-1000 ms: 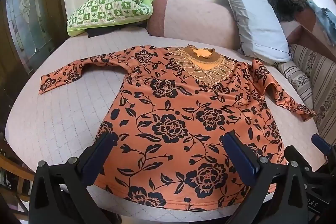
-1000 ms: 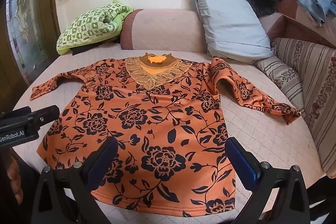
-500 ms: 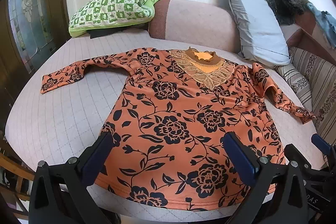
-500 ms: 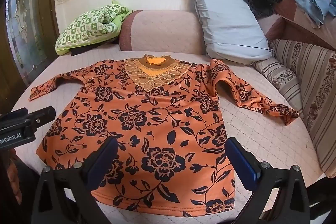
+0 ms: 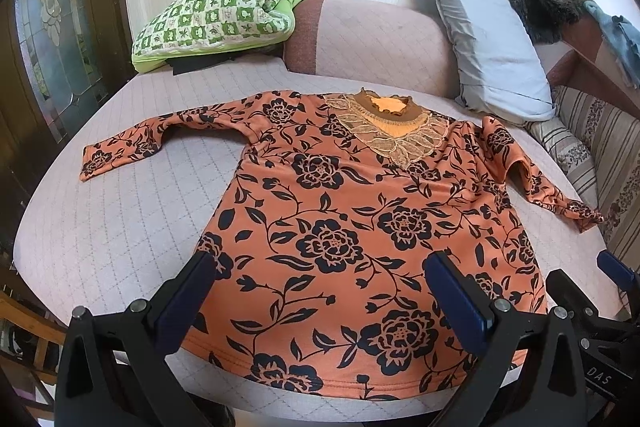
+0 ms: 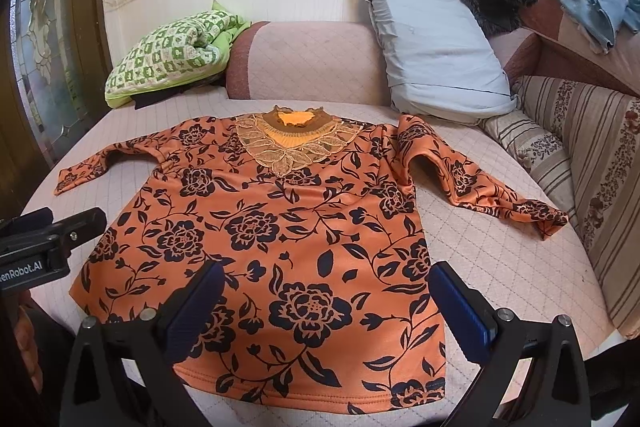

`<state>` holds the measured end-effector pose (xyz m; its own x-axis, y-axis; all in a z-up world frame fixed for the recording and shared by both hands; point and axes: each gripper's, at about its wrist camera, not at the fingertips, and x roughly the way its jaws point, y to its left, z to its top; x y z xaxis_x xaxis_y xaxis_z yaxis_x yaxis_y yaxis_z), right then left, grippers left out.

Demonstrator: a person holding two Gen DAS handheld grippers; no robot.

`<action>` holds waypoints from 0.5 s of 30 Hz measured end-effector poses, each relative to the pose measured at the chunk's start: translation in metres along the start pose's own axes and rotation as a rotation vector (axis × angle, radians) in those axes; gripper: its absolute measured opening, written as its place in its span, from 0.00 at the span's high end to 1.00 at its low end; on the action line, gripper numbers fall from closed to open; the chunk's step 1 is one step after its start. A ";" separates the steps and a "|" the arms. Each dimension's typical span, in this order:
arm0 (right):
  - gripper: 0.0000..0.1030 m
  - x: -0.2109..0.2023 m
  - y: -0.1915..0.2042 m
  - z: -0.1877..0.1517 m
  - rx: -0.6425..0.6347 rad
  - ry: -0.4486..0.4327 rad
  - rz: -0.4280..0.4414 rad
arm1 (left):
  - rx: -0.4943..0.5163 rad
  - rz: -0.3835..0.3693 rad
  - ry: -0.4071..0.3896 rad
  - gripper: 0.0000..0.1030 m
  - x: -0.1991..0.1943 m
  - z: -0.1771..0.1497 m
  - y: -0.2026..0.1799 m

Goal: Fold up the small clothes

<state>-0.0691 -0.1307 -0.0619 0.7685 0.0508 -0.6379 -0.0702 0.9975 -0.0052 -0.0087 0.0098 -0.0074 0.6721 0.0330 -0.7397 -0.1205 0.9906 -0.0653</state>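
An orange long-sleeved top with black flowers (image 5: pixel 352 227) (image 6: pixel 288 227) lies flat, front up, on the pink quilted bed, its lace collar (image 5: pixel 394 131) (image 6: pixel 294 139) toward the wall and both sleeves spread out. Its left sleeve (image 5: pixel 132 147) reaches toward the bed's left edge; its right sleeve (image 6: pixel 492 187) is bent and rumpled. My left gripper (image 5: pixel 320 291) hovers open above the hem, holding nothing. My right gripper (image 6: pixel 326 295) is likewise open over the hem's right half. The left gripper's body (image 6: pixel 44 247) shows at the left in the right wrist view.
A green checked pillow (image 5: pixel 216 15), a pink bolster (image 5: pixel 372 43) and a grey pillow (image 5: pixel 492 55) line the wall behind the top. A striped cushion (image 6: pixel 580 155) borders the bed on the right. Bare mattress (image 5: pixel 120 227) lies left of the top.
Both grippers have drifted slightly while staying open above the hem. The top has not moved.
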 end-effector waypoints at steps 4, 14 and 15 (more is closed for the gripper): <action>0.00 -0.001 0.000 0.001 -0.001 -0.005 -0.001 | -0.001 0.006 0.002 0.00 0.000 0.000 0.001; 0.00 -0.001 0.001 0.003 -0.001 -0.009 -0.001 | 0.000 0.009 0.003 0.00 0.000 0.001 0.001; 0.00 -0.001 0.001 0.003 -0.002 -0.010 -0.002 | 0.001 0.009 0.003 0.00 0.000 0.001 0.001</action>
<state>-0.0681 -0.1296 -0.0588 0.7748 0.0489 -0.6303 -0.0694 0.9976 -0.0079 -0.0080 0.0113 -0.0068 0.6686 0.0414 -0.7425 -0.1259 0.9903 -0.0581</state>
